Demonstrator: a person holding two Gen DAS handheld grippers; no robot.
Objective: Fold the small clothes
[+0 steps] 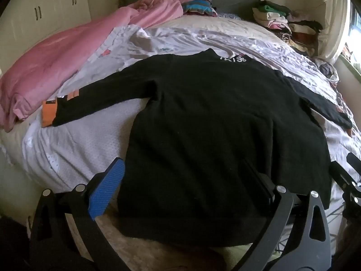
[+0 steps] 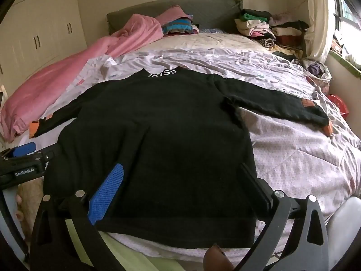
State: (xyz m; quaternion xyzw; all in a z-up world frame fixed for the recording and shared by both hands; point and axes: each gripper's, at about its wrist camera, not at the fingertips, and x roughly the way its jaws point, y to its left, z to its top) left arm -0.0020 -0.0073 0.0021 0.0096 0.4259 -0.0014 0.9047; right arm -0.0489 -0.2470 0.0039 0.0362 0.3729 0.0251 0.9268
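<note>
Two grippers are hovering over the hem of a black long-sleeved knit sweater (image 1: 214, 135) lying flat on the pale quilted bedspread (image 1: 74, 144), sleeves spread: the left gripper (image 1: 187, 189) is spreading wide above its left hem corner, the right gripper (image 2: 182, 192) gaping wide above its right, neither one gripping fabric

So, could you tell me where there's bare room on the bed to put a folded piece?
Free: the quilt right of the black sweater, below its right sleeve, and the strip beyond its collar. Crowded: the pink blanket on the left, clothes stacks by the headboard.
</note>
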